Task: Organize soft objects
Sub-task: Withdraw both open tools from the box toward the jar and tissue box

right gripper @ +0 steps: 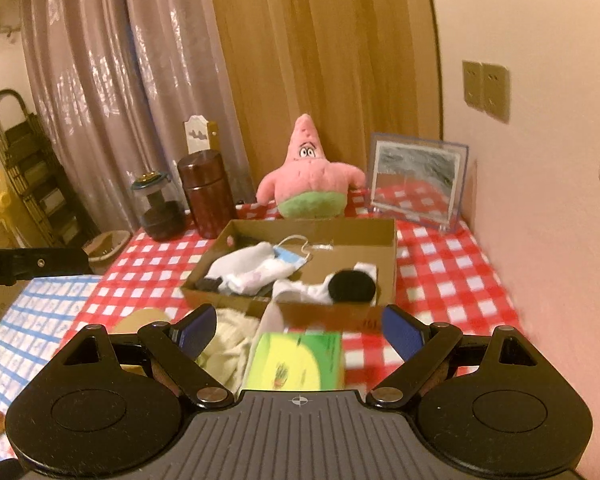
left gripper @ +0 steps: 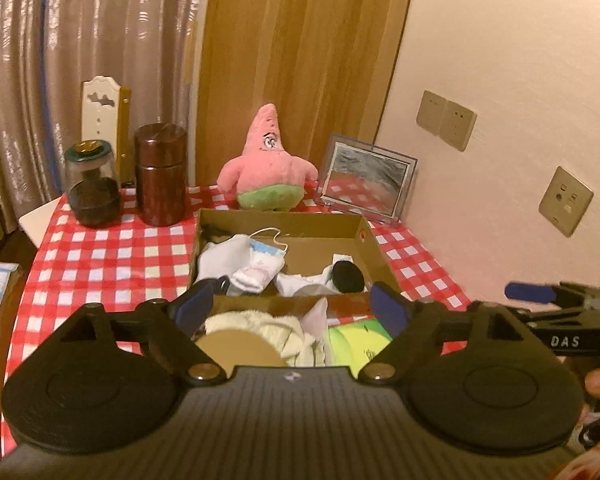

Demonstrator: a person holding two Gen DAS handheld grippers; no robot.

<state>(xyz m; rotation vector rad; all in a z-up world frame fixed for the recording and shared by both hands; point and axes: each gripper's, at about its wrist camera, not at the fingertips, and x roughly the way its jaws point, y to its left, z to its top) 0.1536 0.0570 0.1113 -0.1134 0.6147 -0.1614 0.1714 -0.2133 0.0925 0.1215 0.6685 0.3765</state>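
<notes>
I see a surface (left gripper: pixel 100 248) under a red-and-white checked cloth, pushed against a wooden panel, a shiny curtain and a pale wall. A pink star plush toy (left gripper: pixel 269 160) sits at the back beside a framed picture (left gripper: pixel 366 176) and two jars. A cardboard box (right gripper: pixel 388 240) holds white socks (left gripper: pixel 244 264), a face mask and something round and black, maybe a pad. My left gripper (left gripper: pixel 292 306) and right gripper (right gripper: pixel 300 328) both hang with jaws wide apart and empty, just short of the box, above a cream towel (right gripper: pixel 232 344).
</notes>
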